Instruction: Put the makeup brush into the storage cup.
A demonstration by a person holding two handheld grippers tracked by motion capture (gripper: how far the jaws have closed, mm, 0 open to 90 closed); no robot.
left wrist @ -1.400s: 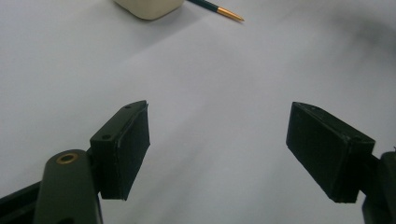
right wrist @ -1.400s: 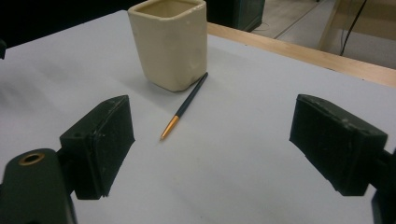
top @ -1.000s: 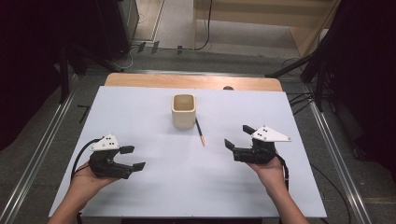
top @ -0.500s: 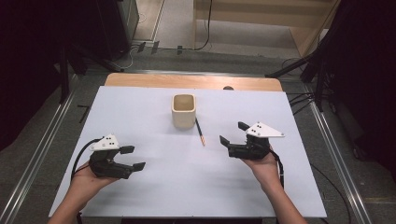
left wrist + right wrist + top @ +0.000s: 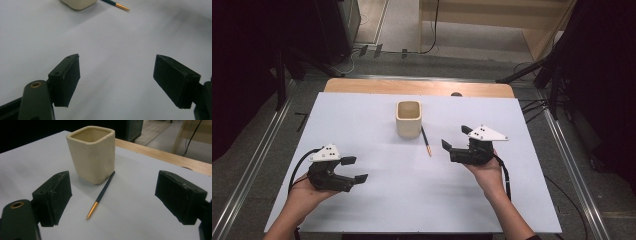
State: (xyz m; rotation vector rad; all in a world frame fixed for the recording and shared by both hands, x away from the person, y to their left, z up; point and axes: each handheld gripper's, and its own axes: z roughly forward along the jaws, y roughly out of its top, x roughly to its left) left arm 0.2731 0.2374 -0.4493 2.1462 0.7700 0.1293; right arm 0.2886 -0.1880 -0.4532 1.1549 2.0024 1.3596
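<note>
At four o'clock from the cup [image 5: 408, 119] lies the pencil [image 5: 426, 141], touching it. Both the right gripper [image 5: 455, 139] and left gripper [image 5: 354, 169] are released; a careless grasp could tip the cup.

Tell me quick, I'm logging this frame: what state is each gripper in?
Left gripper: open, holding nothing, above the table.
Right gripper: open, holding nothing, pointed toward the pencil beside the cup.
</note>
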